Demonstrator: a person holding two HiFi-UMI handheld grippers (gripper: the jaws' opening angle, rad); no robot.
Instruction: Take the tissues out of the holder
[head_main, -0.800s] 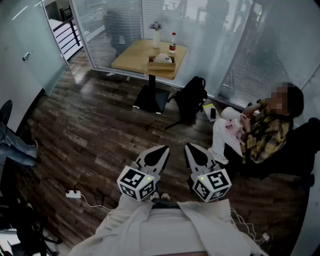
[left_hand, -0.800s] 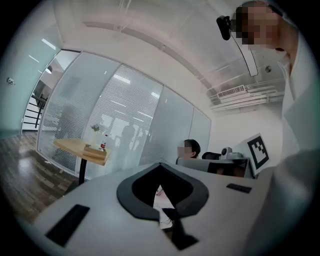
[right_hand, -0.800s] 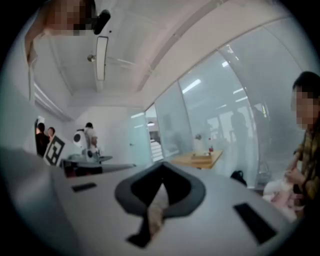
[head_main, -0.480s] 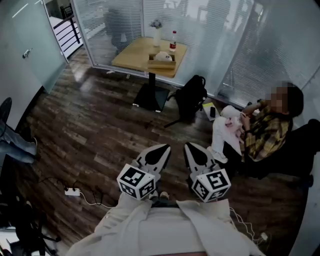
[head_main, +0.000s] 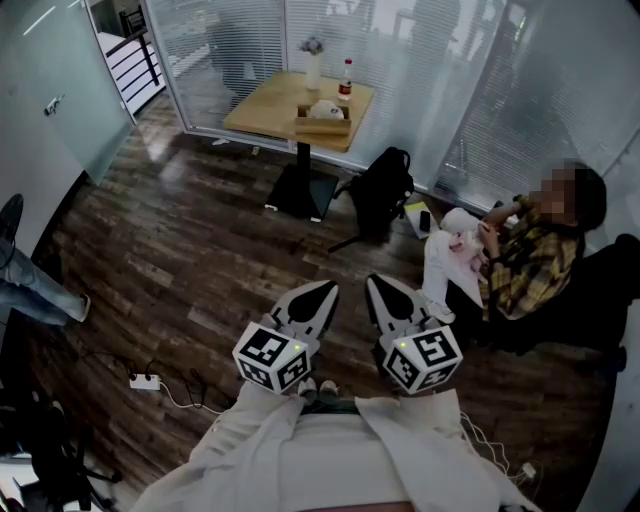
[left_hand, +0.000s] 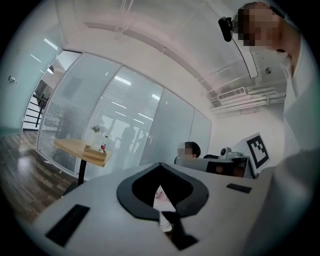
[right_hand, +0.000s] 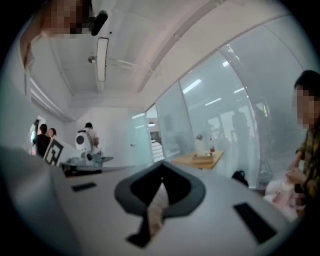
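The wooden tissue holder (head_main: 322, 124) stands on a small wooden table (head_main: 265, 110) far across the room, with white tissue (head_main: 325, 108) bulging from its top. It is tiny in the left gripper view (left_hand: 89, 148) and in the right gripper view (right_hand: 204, 156). My left gripper (head_main: 322, 290) and right gripper (head_main: 377, 284) hang side by side close to my body, well short of the table. Both are shut with nothing between the jaws, as the left gripper (left_hand: 160, 165) and right gripper (right_hand: 162, 165) show in their own views.
A vase (head_main: 314, 72) and a bottle (head_main: 346, 83) share the table. A black bag (head_main: 385, 190) lies on the wooden floor beyond the table base. A seated person (head_main: 520, 260) is at the right. A power strip (head_main: 143, 383) and cables lie at the left, by someone's leg (head_main: 35, 295).
The grippers stay shut and almost in place. The view has tipped slightly, so the table sits a little higher. The foot at the far left has stepped to the right.
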